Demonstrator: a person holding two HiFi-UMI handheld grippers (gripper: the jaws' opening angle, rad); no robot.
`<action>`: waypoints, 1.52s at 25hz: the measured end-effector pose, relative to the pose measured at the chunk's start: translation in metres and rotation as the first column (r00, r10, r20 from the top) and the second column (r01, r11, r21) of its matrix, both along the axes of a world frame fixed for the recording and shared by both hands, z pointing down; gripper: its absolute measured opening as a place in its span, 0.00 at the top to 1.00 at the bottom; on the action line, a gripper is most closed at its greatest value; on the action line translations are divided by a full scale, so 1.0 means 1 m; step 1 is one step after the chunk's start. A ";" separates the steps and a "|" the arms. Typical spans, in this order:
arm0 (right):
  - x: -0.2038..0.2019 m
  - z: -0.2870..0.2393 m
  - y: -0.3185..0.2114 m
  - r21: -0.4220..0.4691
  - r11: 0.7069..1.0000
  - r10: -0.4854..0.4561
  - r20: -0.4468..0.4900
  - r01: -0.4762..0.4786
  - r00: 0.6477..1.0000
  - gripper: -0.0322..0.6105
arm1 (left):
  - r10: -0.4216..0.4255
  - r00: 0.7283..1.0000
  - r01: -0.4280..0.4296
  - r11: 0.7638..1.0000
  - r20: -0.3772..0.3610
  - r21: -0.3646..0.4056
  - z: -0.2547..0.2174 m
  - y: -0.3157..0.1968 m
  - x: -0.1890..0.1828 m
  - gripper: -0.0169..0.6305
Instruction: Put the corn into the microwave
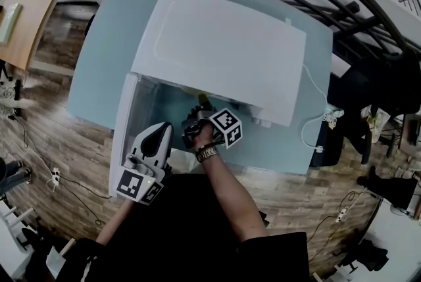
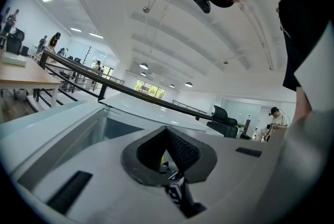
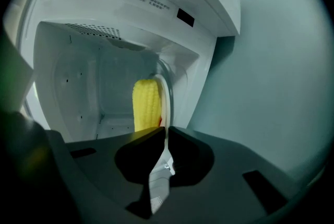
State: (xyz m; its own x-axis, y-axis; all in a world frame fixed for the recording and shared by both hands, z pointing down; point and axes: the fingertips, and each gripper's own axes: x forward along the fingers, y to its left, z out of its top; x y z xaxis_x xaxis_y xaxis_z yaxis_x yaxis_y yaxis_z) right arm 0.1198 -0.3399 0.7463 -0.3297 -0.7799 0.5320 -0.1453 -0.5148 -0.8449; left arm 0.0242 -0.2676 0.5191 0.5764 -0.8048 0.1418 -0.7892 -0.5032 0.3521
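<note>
Now, right tool (image 3: 166, 133) clamped on white plate (image 3: 168, 103) rim, corn (image 3: 146, 105) alongside, inside microwave (image 3: 73, 87), left tool (image 2: 167, 131) closed, empty

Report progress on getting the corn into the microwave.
Done: the microwave door is open. In hand: the right gripper pinches the white plate carrying the corn at the cavity mouth. Remaining: set it down inside, release, shut the door.

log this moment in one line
right claw: shut on thin white rim beside corn | corn: upright at microwave mouth | door: open | left claw: shut, empty
</note>
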 end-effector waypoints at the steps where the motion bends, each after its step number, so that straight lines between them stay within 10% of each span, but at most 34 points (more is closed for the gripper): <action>1: 0.000 0.000 -0.001 0.001 1.000 0.002 0.004 -0.002 1.000 0.90 | 0.000 1.000 0.000 1.000 0.001 0.000 0.000 0.001 0.000 0.97; 20: -0.003 -0.001 0.000 0.063 0.997 -0.038 0.001 0.038 0.999 0.90 | 0.006 1.000 -0.006 1.000 0.004 0.013 -0.001 0.008 -0.002 0.97; 38: -0.011 -0.067 0.044 0.259 0.928 -0.198 -0.271 0.269 0.942 0.94 | 0.046 0.999 -0.046 0.998 0.006 0.052 -0.009 0.041 -0.006 0.97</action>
State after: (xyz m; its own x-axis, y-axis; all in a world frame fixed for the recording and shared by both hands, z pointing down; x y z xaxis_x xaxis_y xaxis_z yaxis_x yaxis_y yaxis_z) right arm 0.1089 -0.2955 0.6797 -0.4141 -0.8270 0.3802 -0.4441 -0.1810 -0.8775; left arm 0.0180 -0.2269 0.5106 0.6124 -0.7837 0.1037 -0.7664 -0.5565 0.3207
